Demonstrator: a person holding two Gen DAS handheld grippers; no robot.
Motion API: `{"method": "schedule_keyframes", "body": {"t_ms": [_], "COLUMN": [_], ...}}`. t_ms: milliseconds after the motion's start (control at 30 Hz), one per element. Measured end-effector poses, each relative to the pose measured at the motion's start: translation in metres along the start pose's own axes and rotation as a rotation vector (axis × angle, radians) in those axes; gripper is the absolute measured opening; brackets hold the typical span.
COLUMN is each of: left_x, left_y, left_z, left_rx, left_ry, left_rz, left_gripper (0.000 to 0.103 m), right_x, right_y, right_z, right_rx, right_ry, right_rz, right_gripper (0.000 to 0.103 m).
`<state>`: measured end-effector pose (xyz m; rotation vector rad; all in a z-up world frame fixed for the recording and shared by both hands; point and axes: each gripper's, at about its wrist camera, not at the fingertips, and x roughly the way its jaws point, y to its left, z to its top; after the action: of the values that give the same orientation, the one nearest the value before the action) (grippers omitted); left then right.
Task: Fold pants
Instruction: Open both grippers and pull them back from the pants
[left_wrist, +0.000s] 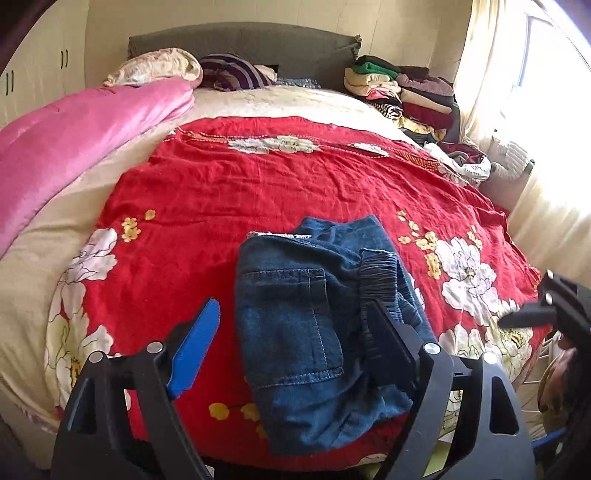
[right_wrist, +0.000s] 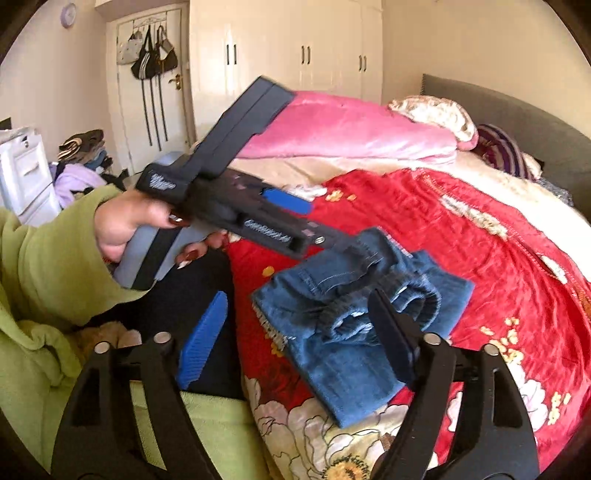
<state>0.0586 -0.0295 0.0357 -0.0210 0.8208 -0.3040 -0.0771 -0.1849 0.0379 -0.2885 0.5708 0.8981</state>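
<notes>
Folded denim pants (left_wrist: 317, 332) lying on red floral bedspread (left_wrist: 258, 192), near bed's front edge, elastic waistband uppermost. Left gripper (left_wrist: 295, 339) spread wide above pants, holding nothing. Right gripper (right_wrist: 295, 332) likewise wide; one finger possibly touching waistband, contact unclear. Pink quilt (left_wrist: 74, 129) well apart.

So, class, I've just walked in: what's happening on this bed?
A person in a green top is folding blue denim pants on a red floral bedspread, a gripper in each hand. The pants lie folded into a compact bundle near the bed's edge. The left gripper and the right gripper are both open, with nothing visibly clamped.
</notes>
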Motion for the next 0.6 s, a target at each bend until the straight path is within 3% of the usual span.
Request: {"method": "schedule_keyframes", "body": {"t_ms": [300,600], "left_x": [-0.023,-0.036], "left_y": [0.0,0.002], "left_z": [-0.001,-0.003], "left_rx": [0.001,0.006], "left_ry": [-0.045,-0.064], "left_rz": [0.02,0.039], "left_gripper": [0.099,0.098], "right_x": [-0.018,-0.036], "right_y": [-0.013,-0.027], "right_z": [0.006,0.011], "right_rx": [0.039,0.085], "right_ry": [-0.062,-0.118], "right_rz": [-0.092,-0.203], "right_gripper": [0.085,0.089]}}
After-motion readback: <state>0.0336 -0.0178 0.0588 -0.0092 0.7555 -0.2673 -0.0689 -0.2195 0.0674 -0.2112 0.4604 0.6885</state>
